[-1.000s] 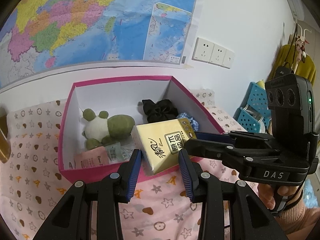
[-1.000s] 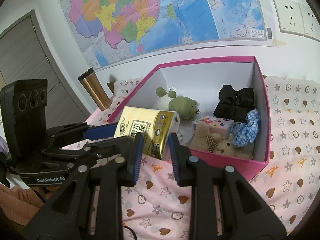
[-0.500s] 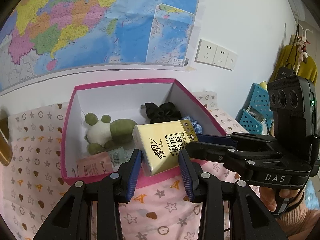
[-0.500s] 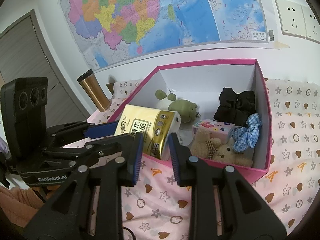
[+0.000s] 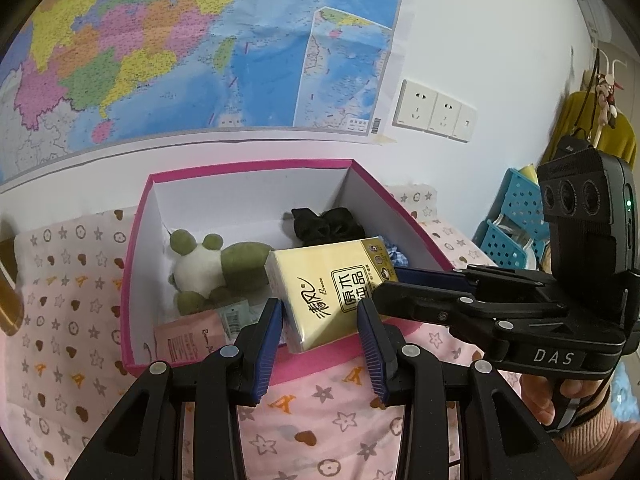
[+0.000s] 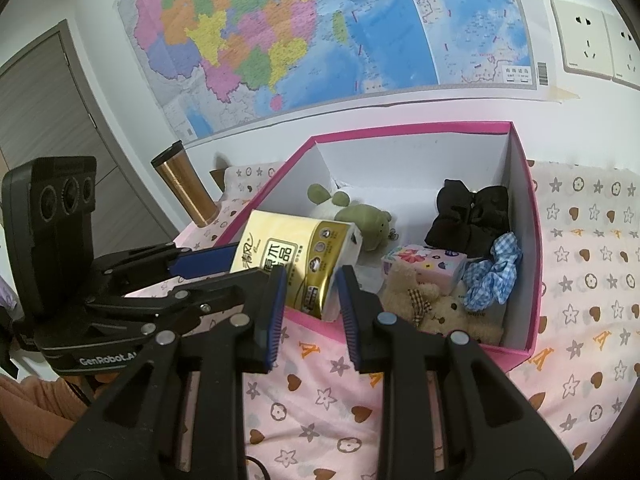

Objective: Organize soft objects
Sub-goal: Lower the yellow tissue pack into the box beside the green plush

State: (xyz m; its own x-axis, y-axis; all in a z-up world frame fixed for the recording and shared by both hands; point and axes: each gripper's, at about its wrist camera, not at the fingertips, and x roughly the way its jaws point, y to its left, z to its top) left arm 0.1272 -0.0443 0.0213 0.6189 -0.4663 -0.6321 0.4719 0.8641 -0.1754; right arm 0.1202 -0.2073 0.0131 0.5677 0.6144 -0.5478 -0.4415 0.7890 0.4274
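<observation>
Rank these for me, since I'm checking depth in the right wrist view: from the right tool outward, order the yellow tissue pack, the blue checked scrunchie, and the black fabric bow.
1. Yellow tissue pack: gripped between the right tool's pads, over the pink box's near wall.
2. Blue checked scrunchie: inside the box, right side.
3. Black fabric bow: behind the scrunchie, toward the back wall.

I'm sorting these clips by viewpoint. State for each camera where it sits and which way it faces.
Left wrist: sits on the left tongs, facing down into the pink box by the wall; the right tongs and a hand show at right.
Right wrist: sits on the right tongs, facing the same box; the left tongs and a sleeve show at left.
Shared: the yellow tissue pack, gripped by both.
</observation>
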